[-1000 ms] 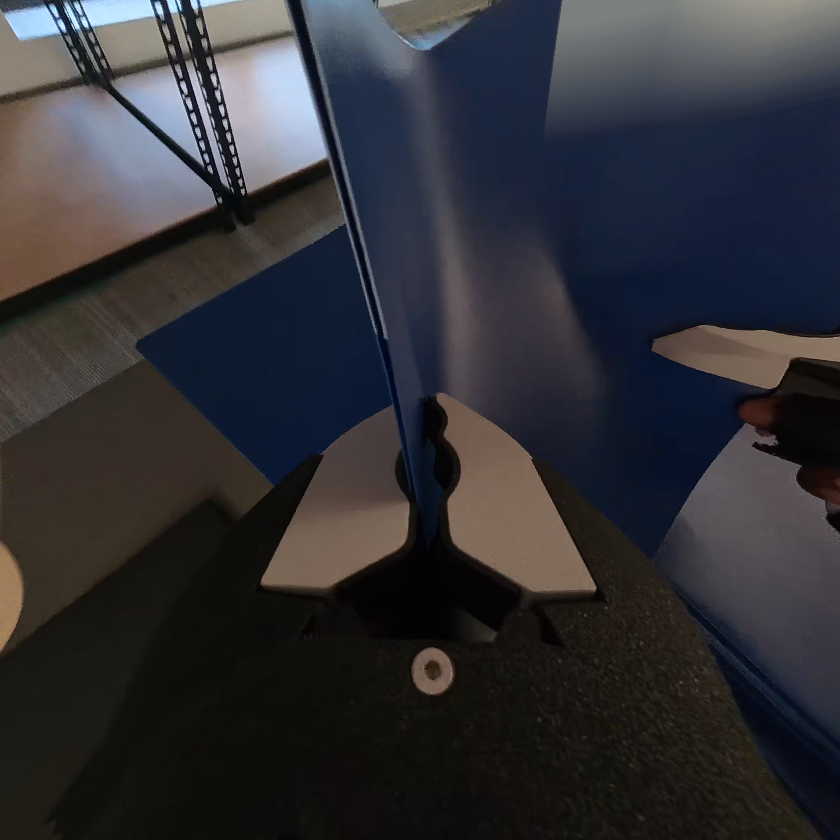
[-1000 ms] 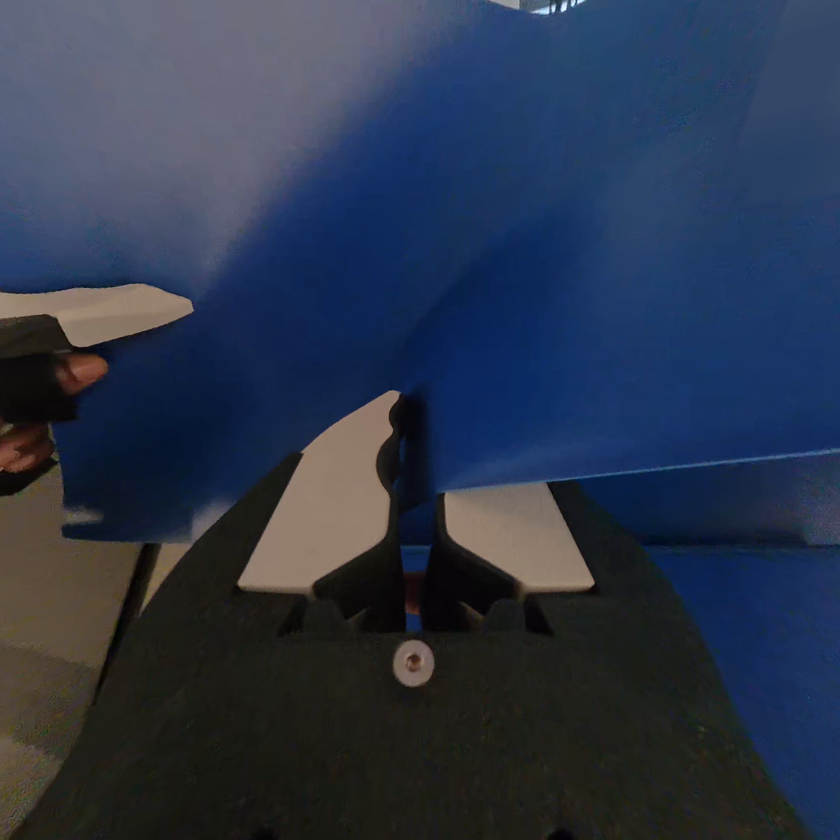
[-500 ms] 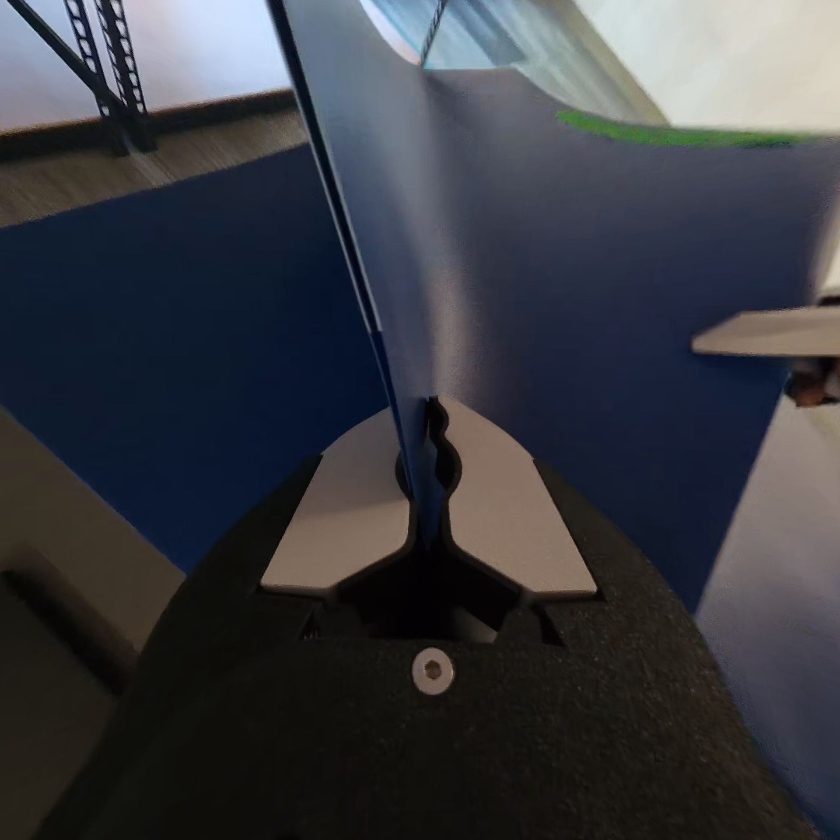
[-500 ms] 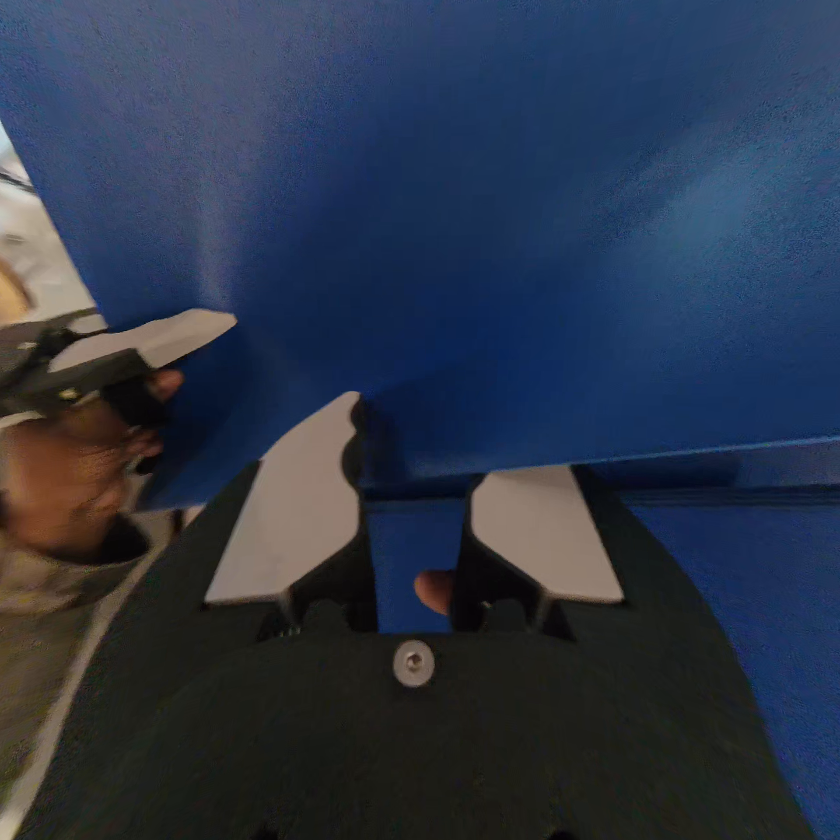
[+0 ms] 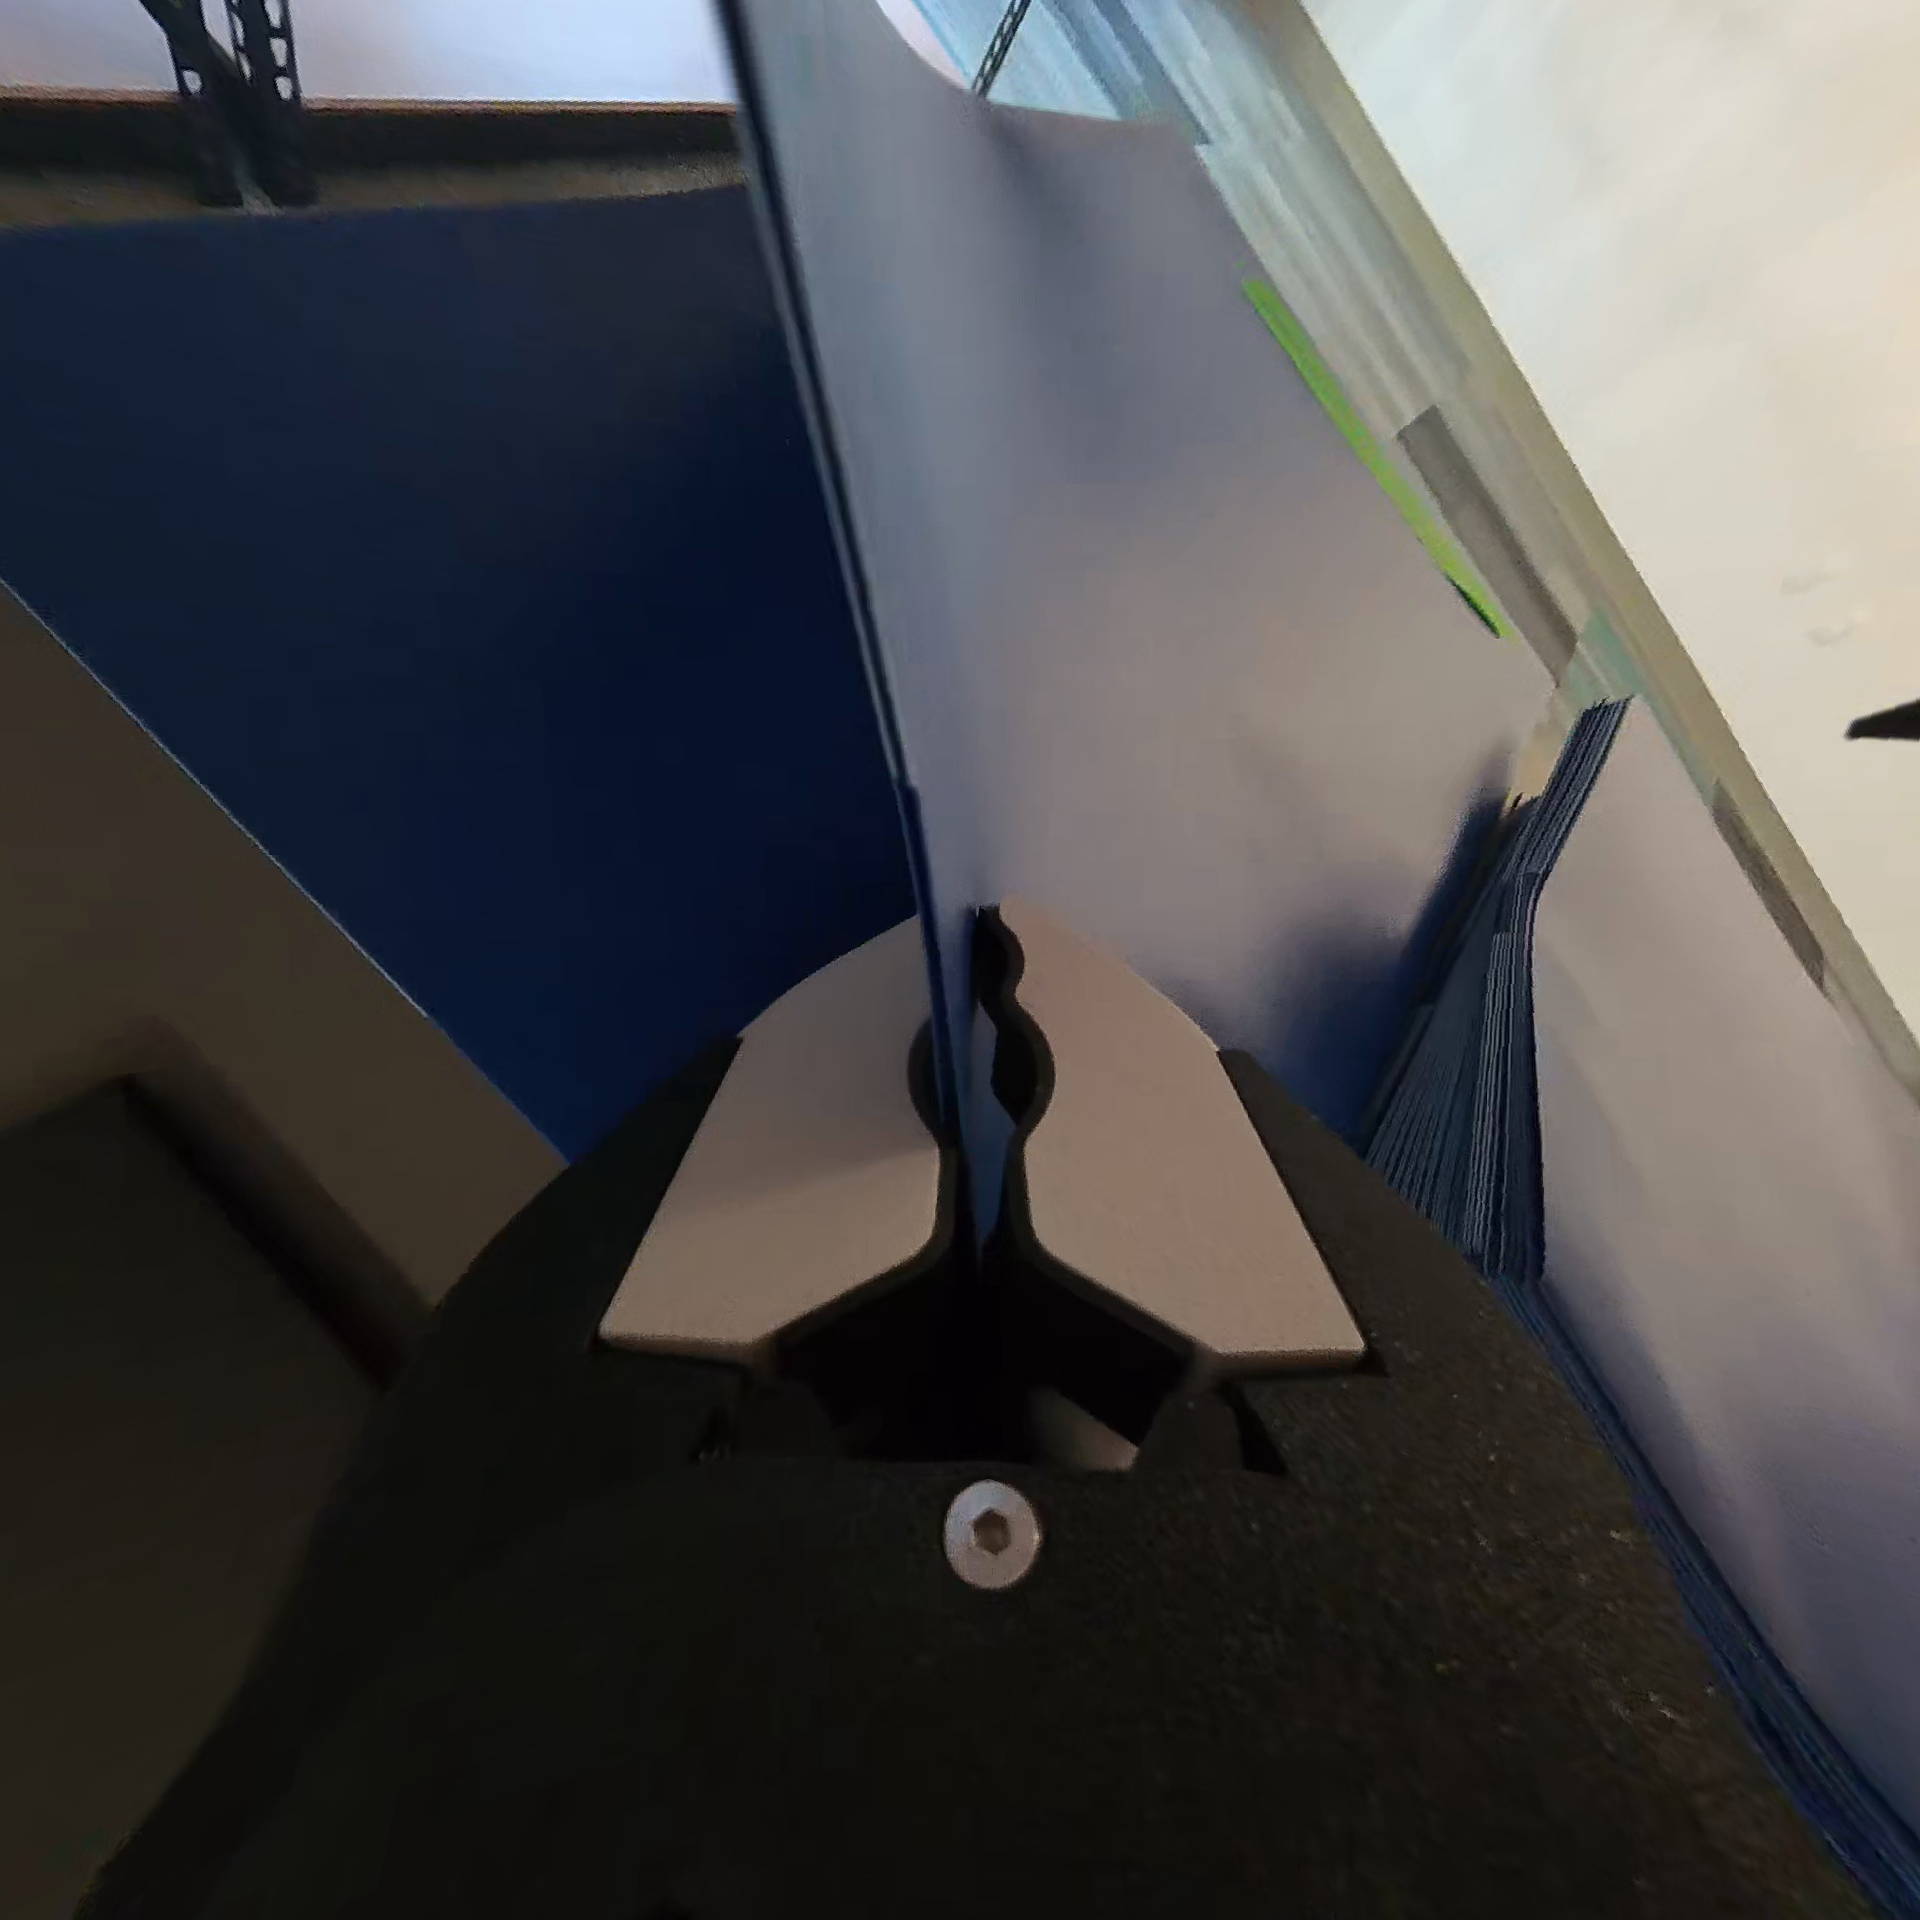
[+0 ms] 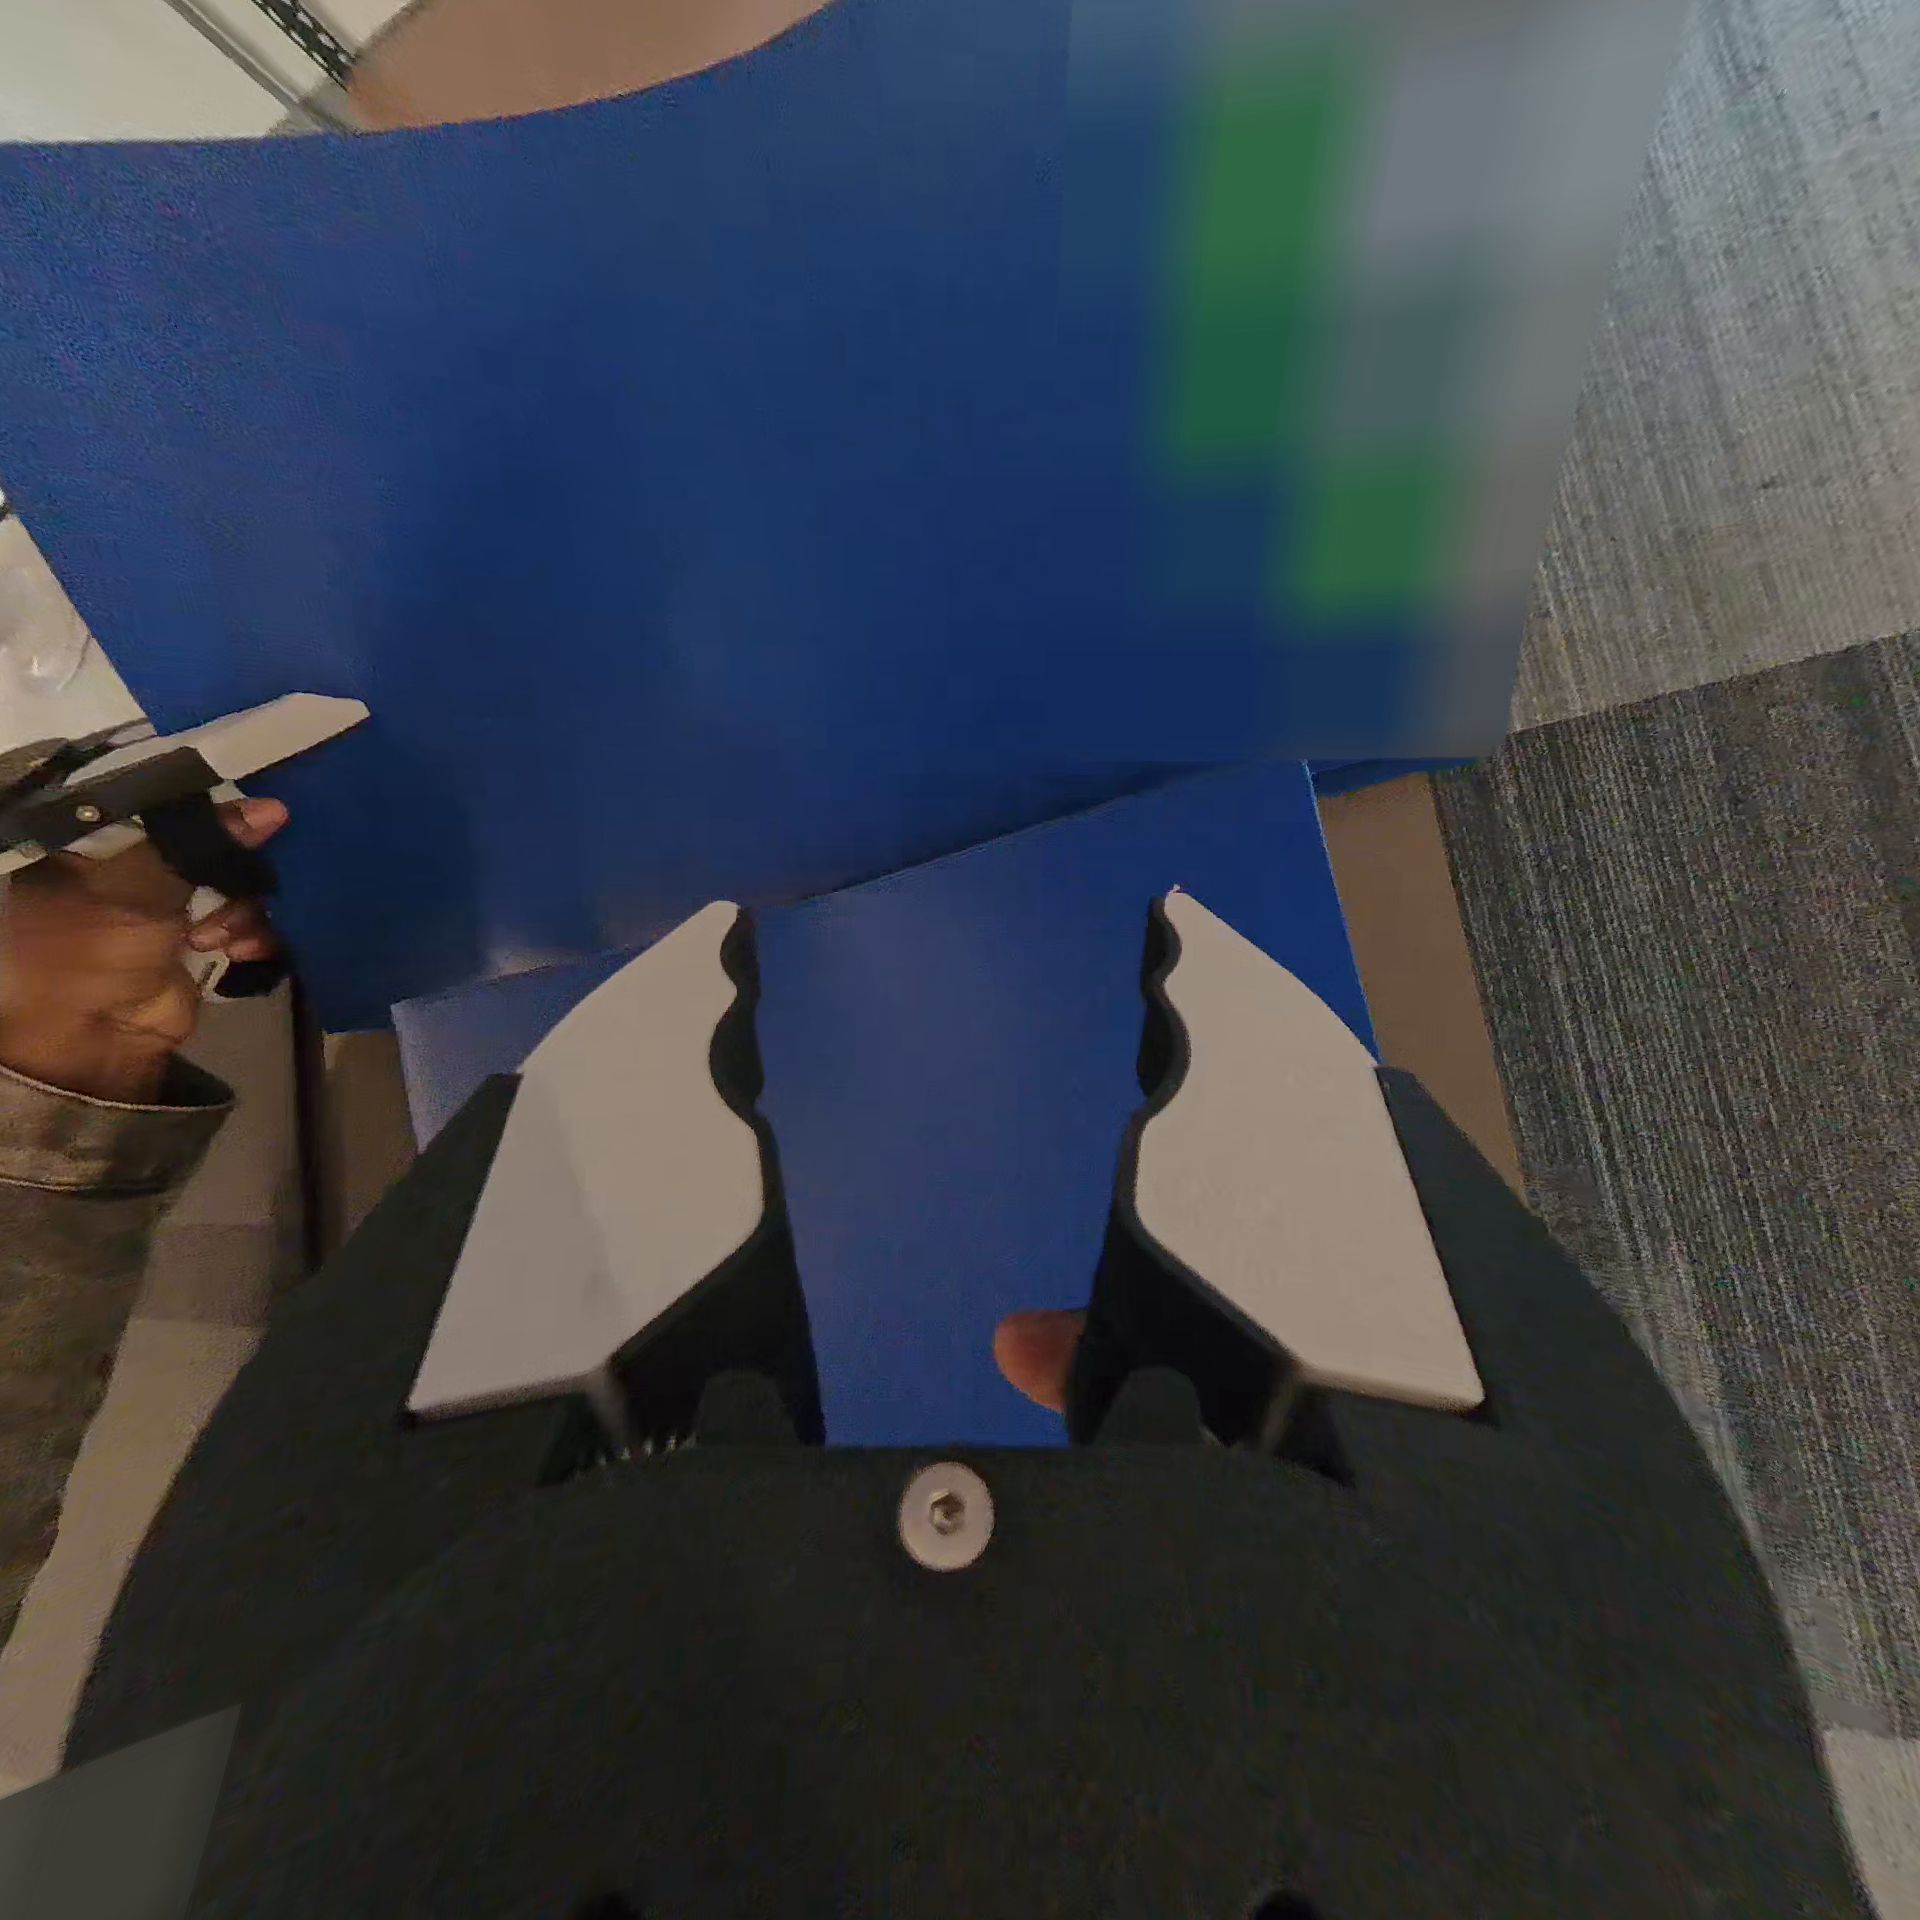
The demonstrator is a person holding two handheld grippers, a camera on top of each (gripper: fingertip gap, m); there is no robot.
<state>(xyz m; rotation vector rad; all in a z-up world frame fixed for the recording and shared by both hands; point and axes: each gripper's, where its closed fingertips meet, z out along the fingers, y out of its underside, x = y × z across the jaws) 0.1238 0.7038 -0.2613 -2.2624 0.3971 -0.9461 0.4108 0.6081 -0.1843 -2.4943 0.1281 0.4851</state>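
Observation:
My left gripper is shut on the lower edge of a large blue sheet, which stands upright and edge-on in front of it. In the right wrist view the same sheet hangs curved, held at its left edge by the left gripper in a person's hand. My right gripper is open and empty, just above the top sheet of a stack of blue sheets. A fingertip shows between its fingers. The stack's edge shows in the left wrist view.
A second blue sheet lies flat on the grey table to the left. Grey carpet floor lies to the right of the table. A black metal rack leg stands far back. Some 30 cm of space lies between my two pairs of fingers.
My right gripper has opened and let go of the blue sheet, then drawn back over the stack. My left gripper has kept hold, and the sheet has swung up and to the left.

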